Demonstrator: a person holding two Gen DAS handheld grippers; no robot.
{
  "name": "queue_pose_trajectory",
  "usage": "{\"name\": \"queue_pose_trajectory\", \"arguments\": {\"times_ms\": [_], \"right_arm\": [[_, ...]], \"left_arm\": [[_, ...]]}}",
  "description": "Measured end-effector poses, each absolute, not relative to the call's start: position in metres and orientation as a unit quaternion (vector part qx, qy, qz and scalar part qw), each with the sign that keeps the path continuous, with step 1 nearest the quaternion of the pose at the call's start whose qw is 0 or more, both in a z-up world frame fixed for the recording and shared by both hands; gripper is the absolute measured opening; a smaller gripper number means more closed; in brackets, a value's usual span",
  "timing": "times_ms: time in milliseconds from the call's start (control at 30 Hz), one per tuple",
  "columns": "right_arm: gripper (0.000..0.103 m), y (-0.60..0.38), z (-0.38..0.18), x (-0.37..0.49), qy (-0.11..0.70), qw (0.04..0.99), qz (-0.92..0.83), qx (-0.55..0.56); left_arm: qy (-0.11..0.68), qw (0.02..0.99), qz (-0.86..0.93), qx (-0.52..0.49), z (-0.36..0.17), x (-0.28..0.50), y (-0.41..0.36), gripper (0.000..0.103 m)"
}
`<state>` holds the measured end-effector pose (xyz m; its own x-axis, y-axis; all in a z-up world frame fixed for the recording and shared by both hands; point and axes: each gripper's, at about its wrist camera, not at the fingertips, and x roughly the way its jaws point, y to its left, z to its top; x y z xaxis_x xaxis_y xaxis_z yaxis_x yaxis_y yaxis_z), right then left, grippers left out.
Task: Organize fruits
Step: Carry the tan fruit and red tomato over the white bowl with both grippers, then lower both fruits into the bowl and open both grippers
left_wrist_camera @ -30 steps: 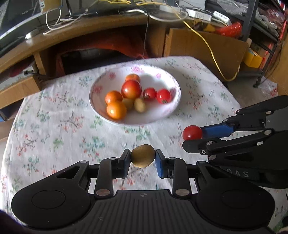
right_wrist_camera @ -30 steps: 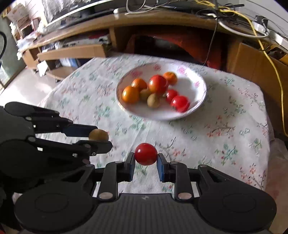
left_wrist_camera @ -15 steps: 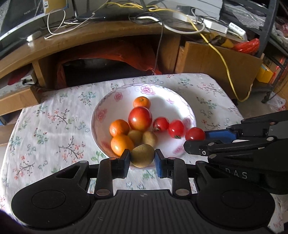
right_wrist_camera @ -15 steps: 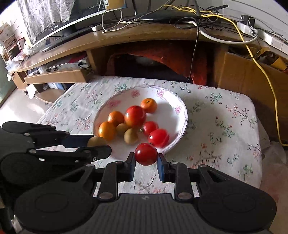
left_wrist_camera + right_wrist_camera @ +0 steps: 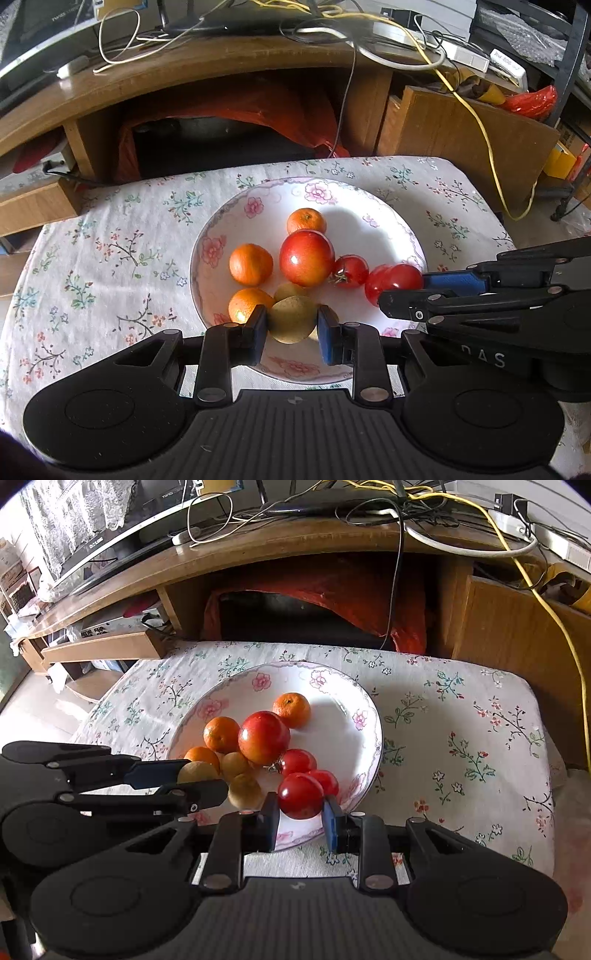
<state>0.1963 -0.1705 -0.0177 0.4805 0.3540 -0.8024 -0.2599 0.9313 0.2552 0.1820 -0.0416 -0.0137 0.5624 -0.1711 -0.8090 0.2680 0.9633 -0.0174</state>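
Wooden desk (image 5: pixel 207 74) strewn with cables across the top of both views, a yellow cable (image 5: pixel 480 122) trailing down at the right. Below it, filling the middle of both frames, table (image 5: pixel 92 258) under a white cloth printed with small flowers. At centre, wide white plate (image 5: pixel 369 221) with pink flowers on its rim, resting on the cloth. Low in the left wrist view, left gripper (image 5: pixel 291 326), fingers (image 5: pixel 256 328) closed on a brownish-green kiwi (image 5: pixel 291 323), held over the near part of the plate. Entering from the right edge of that same view, right gripper (image 5: pixel 404 288), fingers clamped on a red tomato (image 5: pixel 400 278) over the plate's right rim. In the right wrist view, same right gripper (image 5: pixel 301 812) at lower centre, tomato (image 5: pixel 300 795) pinched between the fingers (image 5: pixel 269 816) above the plate's near edge (image 5: pixel 373 716); left gripper (image 5: pixel 201 779) reaching in from the left with the kiwi (image 5: pixel 195 772). In the plate, largest first: red apple (image 5: pixel 306 257) at centre; three oranges (image 5: pixel 251 264), one at the back, two at the left; two more tomatoes (image 5: pixel 351 271) right of the apple, one partly hidden behind the held one; two more kiwis (image 5: pixel 243 790) near the front, just beside the held kiwi.
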Motion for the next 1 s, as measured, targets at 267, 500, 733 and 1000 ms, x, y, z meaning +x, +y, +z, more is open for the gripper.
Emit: {"name": "queue_pose_trajectory", "arguments": {"times_ms": [267,500,733,1000], "right_arm": [[0.027,-0.1696,-0.0180,0.1997,0.469,0.863,0.179,0.049],[0.027,-0.1721,-0.0173,0.2012,0.468,0.865,0.174,0.057],[0.028,-0.1745,-0.0170,0.2024,0.470,0.863,0.171,0.072],[0.028,-0.1736,-0.0139,0.2026,0.470,0.864,0.165,0.078]], "left_arm": [[0.442,0.888,-0.115,0.058,-0.0147,0.1853,-0.0420,0.035],[0.438,0.888,-0.117,0.077,-0.0170,0.1834,-0.0460,0.036],[0.441,0.887,-0.116,0.068,-0.0156,0.1842,-0.0446,0.039],[0.440,0.889,-0.109,0.061,-0.0113,0.1836,-0.0407,0.044]]}}
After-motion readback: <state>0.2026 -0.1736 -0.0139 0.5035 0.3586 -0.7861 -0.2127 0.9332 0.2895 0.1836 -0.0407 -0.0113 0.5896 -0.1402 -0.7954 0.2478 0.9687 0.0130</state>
